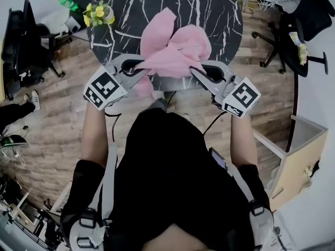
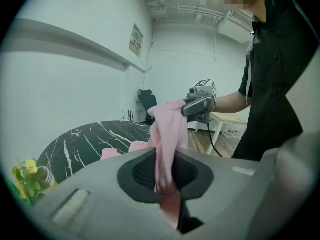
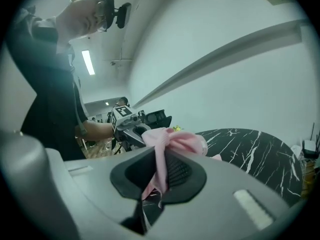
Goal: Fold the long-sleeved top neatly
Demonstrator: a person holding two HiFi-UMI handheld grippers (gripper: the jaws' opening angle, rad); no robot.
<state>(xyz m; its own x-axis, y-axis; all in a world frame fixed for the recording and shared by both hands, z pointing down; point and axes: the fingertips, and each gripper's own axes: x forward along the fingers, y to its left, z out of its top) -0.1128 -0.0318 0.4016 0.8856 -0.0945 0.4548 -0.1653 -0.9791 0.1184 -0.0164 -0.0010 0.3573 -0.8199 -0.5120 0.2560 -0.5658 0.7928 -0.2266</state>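
A pink long-sleeved top (image 1: 175, 48) is bunched above the near edge of the round black marble table (image 1: 209, 9), part of it trailing onto the tabletop. My left gripper (image 1: 148, 71) is shut on a fold of the pink top (image 2: 167, 149), the cloth pinched between its dark pads. From the other side my right gripper (image 1: 191, 70) is shut on another fold of the pink top (image 3: 161, 159). Both grippers hold the cloth lifted, facing each other a short way apart. In the left gripper view the right gripper (image 2: 187, 108) is seen gripping the cloth's far end.
A small pot of yellow flowers (image 1: 97, 13) stands at the table's left edge, a green bottle (image 1: 67, 3) beyond it. Office chairs (image 1: 293, 30) stand to the right and left. A pale wooden cabinet (image 1: 298, 156) is at the right. The floor is wood plank.
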